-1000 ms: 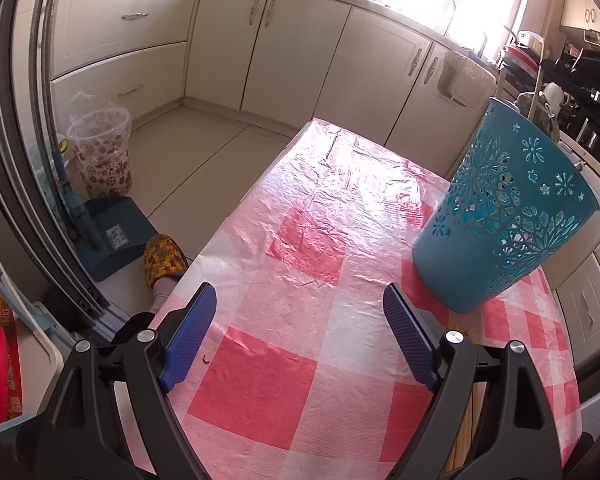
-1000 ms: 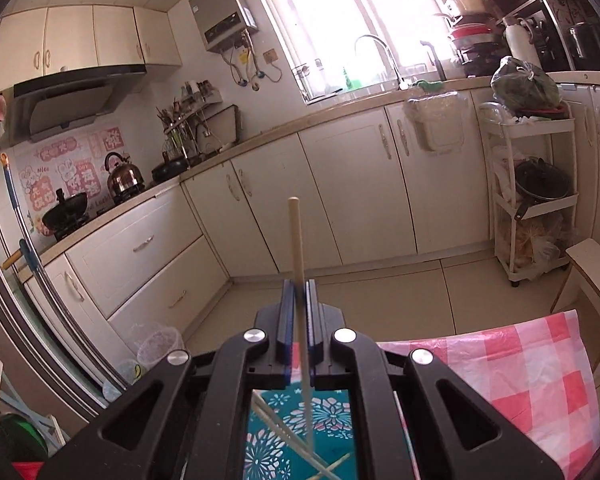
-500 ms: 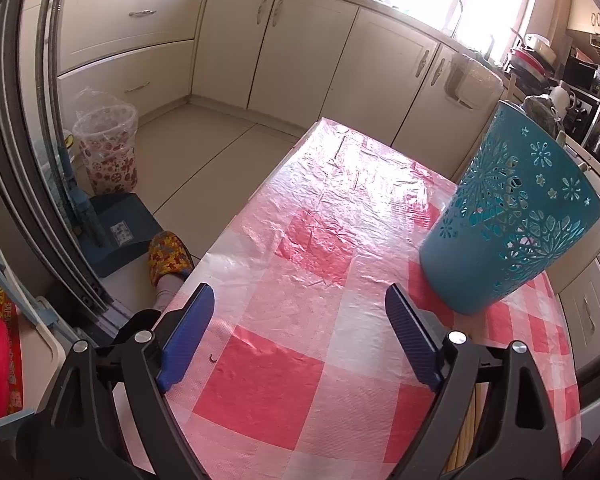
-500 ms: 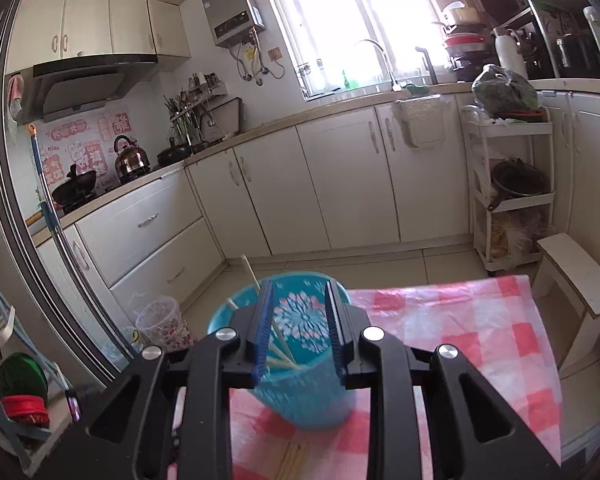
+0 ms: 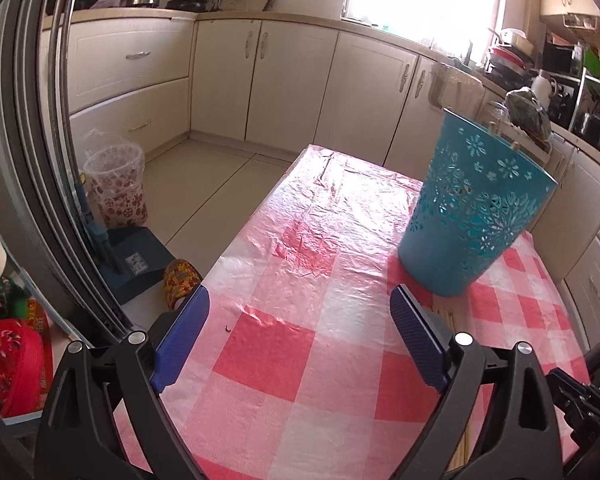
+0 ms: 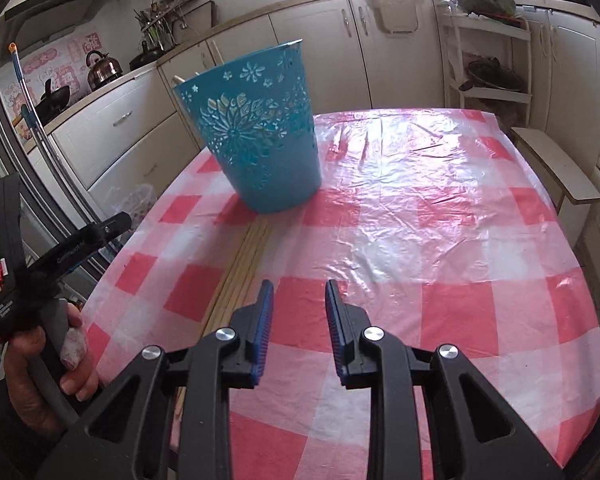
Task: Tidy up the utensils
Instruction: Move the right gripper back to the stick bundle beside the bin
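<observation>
Both jaws stand apart and hold nothing. On the left gripper (image 5: 298, 338) the blue pads are spread wide, with a broad stretch of the checked tablecloth (image 5: 300, 264) showing between them; neither pad touches any object, and the gripper hovers over the near edge of the desk (image 6: 432, 216). On the right gripper (image 6: 299, 328) the gap is narrower, the two ribbed blue pads parted with only red and white cloth visible between them, and nothing pinched. A teal perforated basket (image 6: 260, 132) stands upright on the desk beyond the grippers, toward the desk's left side in the right wrist view and to the right in the left wrist view (image 5: 474, 208). Thin wooden chopstick tips (image 6: 178, 79) poke up past the basket's rim, leaning against its inner wall. A row of loose chopsticks (image 6: 244, 256) lies flat on the cloth, side by side, running from the foot of the basket back toward the right gripper and passing just left of its left pad; in the left wrist view part of them (image 5: 450, 316) shows beside the right pad. The person's left hand (image 6: 50, 364) grips the handle of the left gripper at the desk's left edge. On the floor to the left sit a patterned waste bin (image 5: 118, 188) and a slipper (image 5: 180, 282).
</observation>
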